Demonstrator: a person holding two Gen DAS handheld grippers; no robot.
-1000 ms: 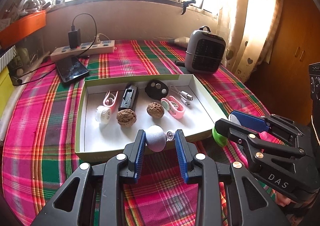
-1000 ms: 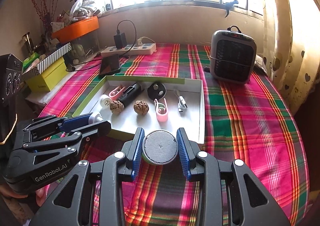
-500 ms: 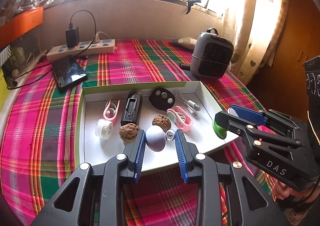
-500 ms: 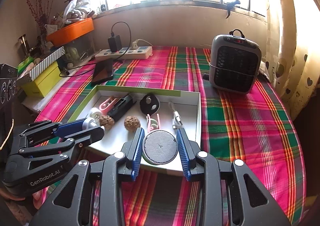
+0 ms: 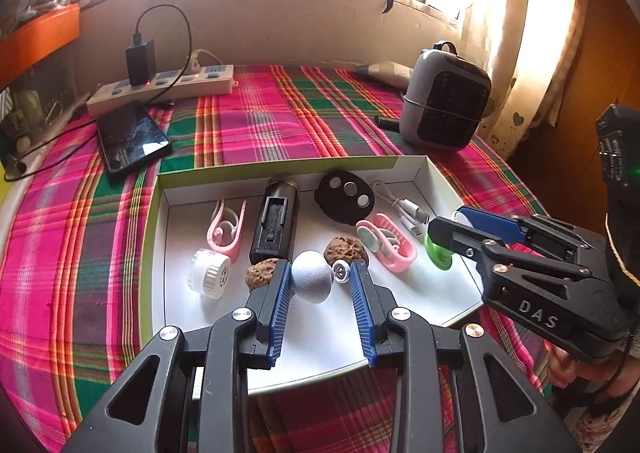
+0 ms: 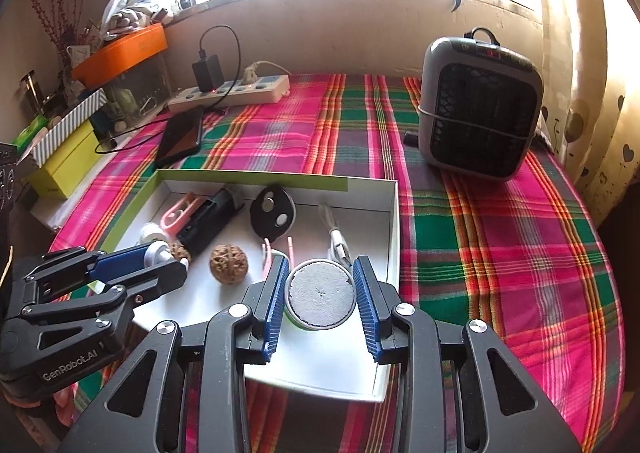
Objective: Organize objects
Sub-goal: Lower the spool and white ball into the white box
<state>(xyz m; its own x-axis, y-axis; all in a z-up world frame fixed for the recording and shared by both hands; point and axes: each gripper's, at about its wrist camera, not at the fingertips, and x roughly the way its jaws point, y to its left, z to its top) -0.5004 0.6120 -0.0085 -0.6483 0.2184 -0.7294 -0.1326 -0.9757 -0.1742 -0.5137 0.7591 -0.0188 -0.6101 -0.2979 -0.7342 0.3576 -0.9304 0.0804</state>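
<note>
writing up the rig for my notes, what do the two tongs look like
Both are black plastic frames with triangular cut-outs and silver rivets, ending in two fingers lined with ribbed blue pads. The left tongs carry white "GenRobot.AI" lettering on the side, seen in the right wrist view. The right tongs are marked "DAS" in white, seen in the left wrist view. No cables show.

Woven plaid tablecloth point(image 5: 248, 125); seemingly cardboard tray point(image 5: 280, 169).

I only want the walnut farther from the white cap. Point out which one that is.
The walnut right of the black case, beside the pink clip; the other walnut lies next to the white cap.
</note>
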